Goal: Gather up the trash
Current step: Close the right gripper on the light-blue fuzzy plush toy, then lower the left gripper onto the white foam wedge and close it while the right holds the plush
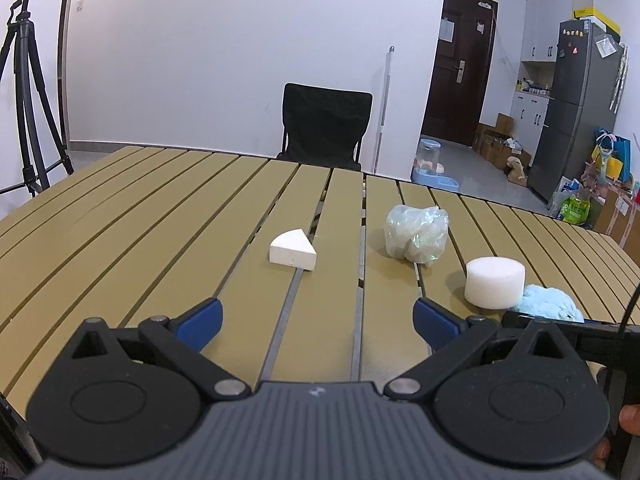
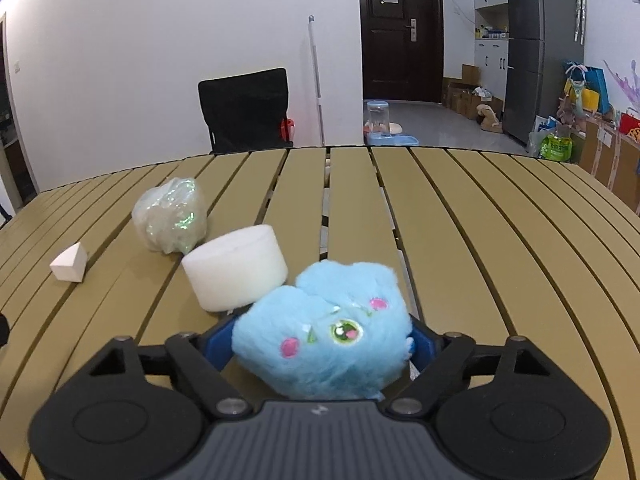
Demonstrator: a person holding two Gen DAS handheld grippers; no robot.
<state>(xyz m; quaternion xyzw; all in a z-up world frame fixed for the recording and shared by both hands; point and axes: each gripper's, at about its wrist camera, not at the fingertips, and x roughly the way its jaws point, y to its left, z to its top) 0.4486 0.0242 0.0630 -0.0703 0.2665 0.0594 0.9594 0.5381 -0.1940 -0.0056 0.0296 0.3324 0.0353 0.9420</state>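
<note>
On the slatted tan table [image 1: 120, 216] lie a white foam wedge [image 1: 293, 249], a crumpled clear plastic bag [image 1: 416, 236] and a white foam cylinder [image 1: 495, 282]. My left gripper [image 1: 316, 326] is open and empty, low over the table, short of the wedge. My right gripper [image 2: 320, 340] is shut on a fluffy blue plush toy [image 2: 326, 330], right beside the cylinder [image 2: 236, 266]. The toy [image 1: 550, 306] and the right gripper's black body show at the right of the left wrist view. The bag [image 2: 172, 216] and wedge [image 2: 70, 268] lie left in the right wrist view.
A black chair [image 1: 324, 128] stands behind the table's far edge. A tripod [image 1: 28, 80] stands at the left. A dark door [image 2: 402, 32], a grey fridge [image 2: 540, 44], a pet feeder [image 2: 384, 128] and bags [image 2: 556, 144] are beyond.
</note>
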